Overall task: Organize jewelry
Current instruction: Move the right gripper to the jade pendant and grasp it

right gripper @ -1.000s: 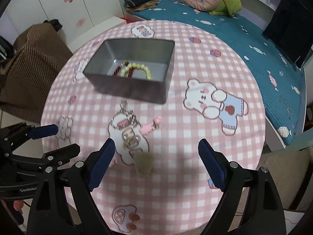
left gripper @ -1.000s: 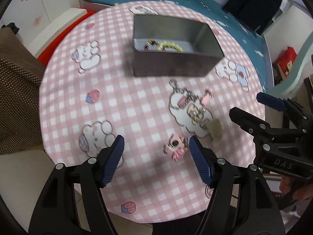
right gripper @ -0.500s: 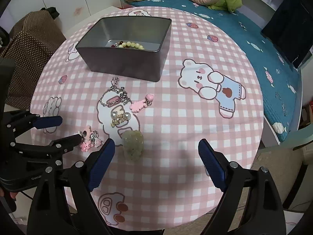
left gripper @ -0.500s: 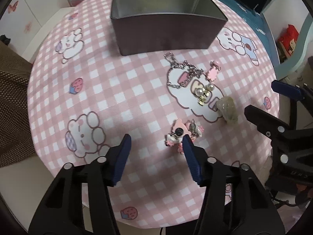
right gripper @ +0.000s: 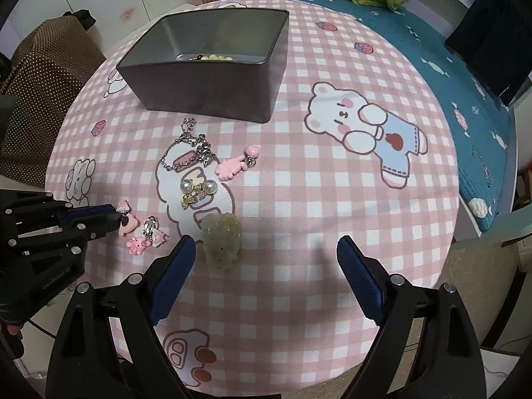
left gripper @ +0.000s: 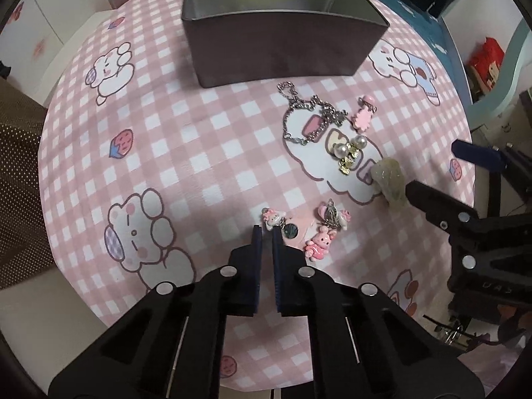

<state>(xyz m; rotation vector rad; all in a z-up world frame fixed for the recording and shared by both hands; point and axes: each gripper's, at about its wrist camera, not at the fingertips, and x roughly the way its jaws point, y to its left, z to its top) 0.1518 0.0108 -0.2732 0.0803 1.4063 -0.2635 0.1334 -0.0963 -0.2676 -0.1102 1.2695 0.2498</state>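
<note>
A grey metal box stands at the far side of the round table; beads lie inside it. In front lie a silver chain, a pink clip, pearl earrings, a pale green stone pendant and pink bunny charms. My left gripper is nearly shut, its tips at the leftmost pink charm; whether it grips it I cannot tell. It also shows in the right wrist view. My right gripper is open, its left finger beside the pendant.
The pink checked tablecloth has bear prints. A bed with a teal cover lies behind the table. A brown dotted cloth hangs at the left. The table's near edge is close under both grippers.
My left gripper has dropped toward the table and closed from wide open to nearly shut at the pink charms. My right gripper has come lower and closer to the green pendant.
</note>
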